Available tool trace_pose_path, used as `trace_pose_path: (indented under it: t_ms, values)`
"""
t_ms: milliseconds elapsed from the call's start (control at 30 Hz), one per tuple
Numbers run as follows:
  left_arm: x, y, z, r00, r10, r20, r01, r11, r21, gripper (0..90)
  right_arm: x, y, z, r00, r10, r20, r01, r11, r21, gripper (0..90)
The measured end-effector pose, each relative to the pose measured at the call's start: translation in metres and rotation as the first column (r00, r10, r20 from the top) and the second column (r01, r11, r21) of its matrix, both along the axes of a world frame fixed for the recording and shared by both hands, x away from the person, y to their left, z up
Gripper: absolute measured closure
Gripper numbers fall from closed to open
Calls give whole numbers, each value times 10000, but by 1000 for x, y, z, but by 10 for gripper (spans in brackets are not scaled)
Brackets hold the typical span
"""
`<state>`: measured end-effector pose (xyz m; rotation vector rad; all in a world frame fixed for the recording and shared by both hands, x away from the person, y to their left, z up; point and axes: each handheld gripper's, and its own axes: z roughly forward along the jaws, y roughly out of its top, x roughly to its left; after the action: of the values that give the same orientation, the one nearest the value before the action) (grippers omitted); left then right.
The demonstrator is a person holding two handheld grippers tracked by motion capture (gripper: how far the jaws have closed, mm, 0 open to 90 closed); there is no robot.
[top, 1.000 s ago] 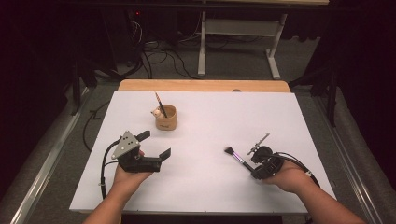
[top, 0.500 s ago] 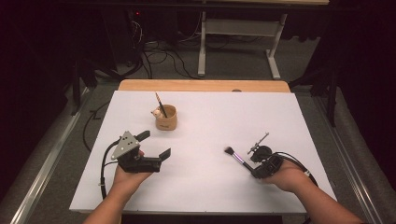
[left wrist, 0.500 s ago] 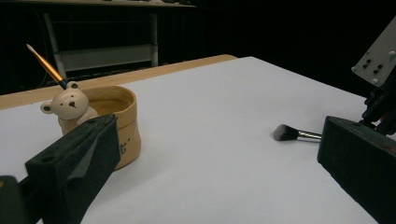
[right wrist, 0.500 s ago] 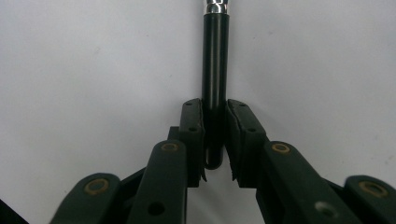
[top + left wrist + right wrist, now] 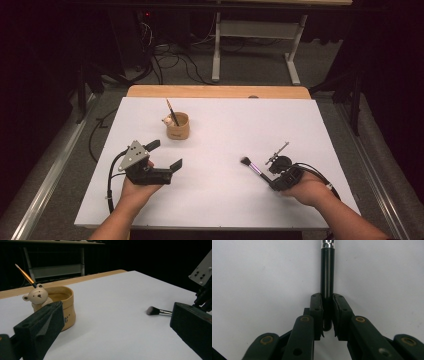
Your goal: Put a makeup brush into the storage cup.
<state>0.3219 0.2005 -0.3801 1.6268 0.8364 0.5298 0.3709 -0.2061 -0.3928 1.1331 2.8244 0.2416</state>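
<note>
Tan bear cup [image 5: 178, 127] with upright paintbrush [image 5: 172, 112]; right claw [image 5: 328, 311] grasping makeup brush [image 5: 253, 167], left claw [image 5: 165, 156] released.

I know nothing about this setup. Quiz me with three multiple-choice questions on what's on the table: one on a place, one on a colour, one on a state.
1. Where is the pencil? A in the cup B flat on the table C in a gripper
2. The table's sheet is: A green B white C red
3. The right gripper is: A wide open B shut on nothing C shut on the makeup brush

Answers: 1 A, it stands tilted in the bear cup. 2 B, plain white. 3 C, pads press its black handle.
</note>
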Motion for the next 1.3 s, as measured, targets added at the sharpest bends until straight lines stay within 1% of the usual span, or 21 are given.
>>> trace_pose_path:
  t_ms: [100,367,400,433,467,500,533,600,633,667,700,767,800,933,1033,1100,1133,1167,1200,1267,1300]
  values:
    - [0,0,0,10000,22,-12,-22,10000,-37,3,0,0,1,10000,-11,15,11,10000,-7,820]
    - [0,1,-1,10000,38,-40,-38,10000,0,3,4,-3,9,9983,-203,551,200,9998,60,820]
    - [1,0,-1,10000,38,-42,-38,10000,12,3,4,-3,10,9978,-402,523,399,9992,60,820]
    - [1,0,-1,10000,41,-45,-41,10000,23,3,6,-4,10,9974,-163,704,159,9999,62,820]
    - [1,0,-1,10000,38,-47,-38,10000,17,3,6,-6,12,9957,-306,874,289,9994,205,820]
    - [1,0,-1,10000,48,-49,-48,10000,-11,3,6,-6,12,9957,-306,874,289,9994,205,820]
    - [1,1,-1,10000,43,-52,-43,10000,-23,3,6,-7,12,9930,-463,1089,422,9983,397,820]
    - [1,0,-2,10000,44,-78,-44,10000,-49,3,5,-8,12,9906,-583,1235,528,9975,475,820]
    - [2,1,-2,9999,7,-124,-6,10000,59,3,5,-8,12,9906,-583,1235,528,9975,475,820]
    - [2,1,-3,9999,15,-154,-15,10000,15,3,5,-9,11,9874,-619,1454,540,9969,576,820]
    - [3,1,-4,9998,29,-185,-29,10000,9,3,5,-9,11,9874,-619,1454,540,9969,576,820]
    - [3,1,-5,9997,16,-250,-15,10000,49,3,4,-10,12,9838,-713,1645,572,9944,892,820]
    - [4,2,-5,9996,-3,-269,5,10000,73,3,3,-10,12,9830,-733,1683,586,9942,905,820]
    - [4,1,-5,9996,-12,-269,13,10000,43,3,2,-12,11,9709,-988,2182,660,9860,1528,820]
    - [4,1,-6,9996,0,-290,1,10000,50,3,1,-13,7,9615,-1152,2494,711,9813,1791,820]
    - [5,1,-7,9995,7,-324,-5,10000,70,3,1,-13,5,9585,-1206,2583,710,9786,1933,820]
    - [5,1,-8,9994,13,-341,-9,9999,109,3,1,-13,2,9513,-1333,2779,738,9739,2146,820]
    - [5,1,-8,9994,13,-341,-9,9999,109,3,1,-13,2,9513,-1333,2779,738,9739,2146,820]
    - [6,1,-8,9993,34,-372,-29,9999,121,3,1,-14,1,9482,-1347,2879,712,9727,2207,820]
    - [7,1,-9,9992,47,-405,-41,9999,135,3,2,-15,-1,9360,-1546,3162,738,9646,2531,820]
    - [7,2,-10,9990,67,-431,-60,9999,154,3,2,-15,-1,9360,-1546,3162,738,9646,2531,820]
